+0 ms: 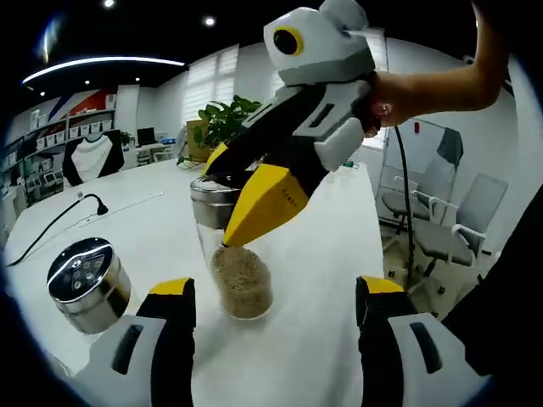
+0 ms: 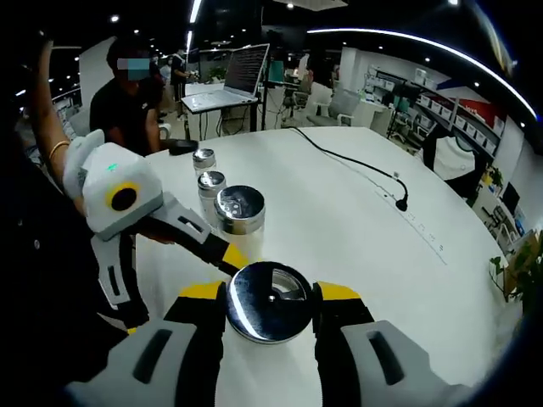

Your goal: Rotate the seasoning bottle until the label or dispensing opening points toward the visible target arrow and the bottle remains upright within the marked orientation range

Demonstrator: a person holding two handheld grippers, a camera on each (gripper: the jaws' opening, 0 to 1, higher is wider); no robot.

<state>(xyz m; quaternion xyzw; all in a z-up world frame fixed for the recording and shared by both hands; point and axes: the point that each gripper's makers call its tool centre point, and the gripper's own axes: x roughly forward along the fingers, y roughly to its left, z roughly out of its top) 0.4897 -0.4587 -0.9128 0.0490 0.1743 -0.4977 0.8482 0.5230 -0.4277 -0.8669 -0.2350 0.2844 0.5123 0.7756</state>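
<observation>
In the right gripper view we see our right gripper (image 2: 270, 303) pinching the seasoning bottle (image 2: 270, 302) by its round, shiny metal lid, one yellow-tipped jaw pressed to each side. In the left gripper view the same bottle (image 1: 233, 254) stands upright on the white table (image 1: 314, 339), a clear glass jar with a brushed metal cap, about a third full of pale, grainy seasoning. The right gripper (image 1: 229, 199) reaches it there from above, closed around the cap, held by a person's hand (image 1: 399, 93).

Our left gripper (image 1: 273, 297) stands spread wide, its jaws on either side of the bottle and apart from it, holding nothing.

Just left of that gripper lies a squat metal tin (image 1: 87, 284) with a dark printed top. In the right gripper view three more metal-capped jars (image 2: 239, 212) stand in a row beyond the bottle. A black cable (image 2: 356, 165) runs across the smooth table to a small plug end. A potted plant (image 1: 222, 120) stands at the far edge.
</observation>
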